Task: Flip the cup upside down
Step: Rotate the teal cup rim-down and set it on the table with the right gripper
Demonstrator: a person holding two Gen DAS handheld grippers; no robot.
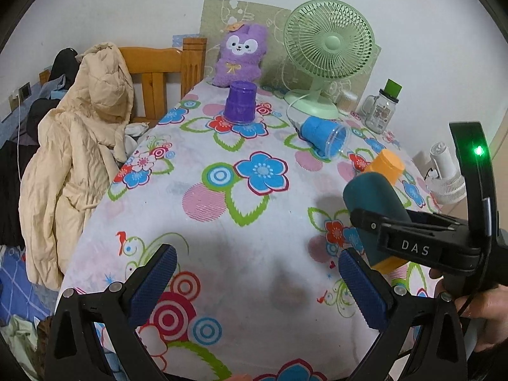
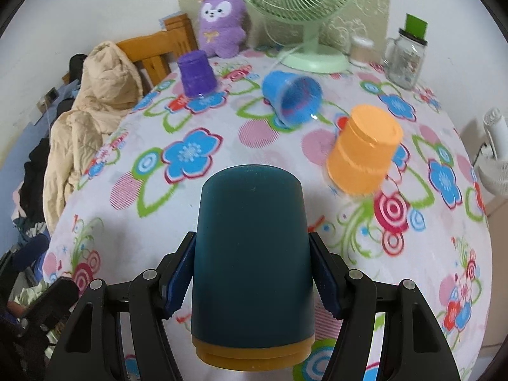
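The right gripper (image 2: 252, 281) has its jaws squeezed tight on a dark teal cup with a yellow-orange band at its rim (image 2: 250, 254). The blue pads press on both sides of the cup. The cup's closed bottom points away from the gripper, toward the far end of the tabletop covered in a white cloth with big blue, red and pink flowers (image 2: 158, 216). I cannot tell if the cup touches the cloth or is held just over it.

The left gripper (image 1: 257, 285) hangs over the near part of the tabletop with its jaws wide open and nothing between them.

An orange plastic cup (image 2: 365, 149) stands upside down just past the teal cup, to its right. A blue plastic cup (image 2: 292, 96) lies on its side farther back. A purple plastic cup (image 2: 197, 73) stands upside down near the left edge.

At the far end sit a fluffy purple bunny toy (image 2: 222, 22), a light green desk fan (image 2: 304, 6) and a glass jar mug with a green top (image 2: 404, 60). A cream puffy coat (image 1: 76, 146) hangs over a wooden chair (image 1: 158, 63) at the left.
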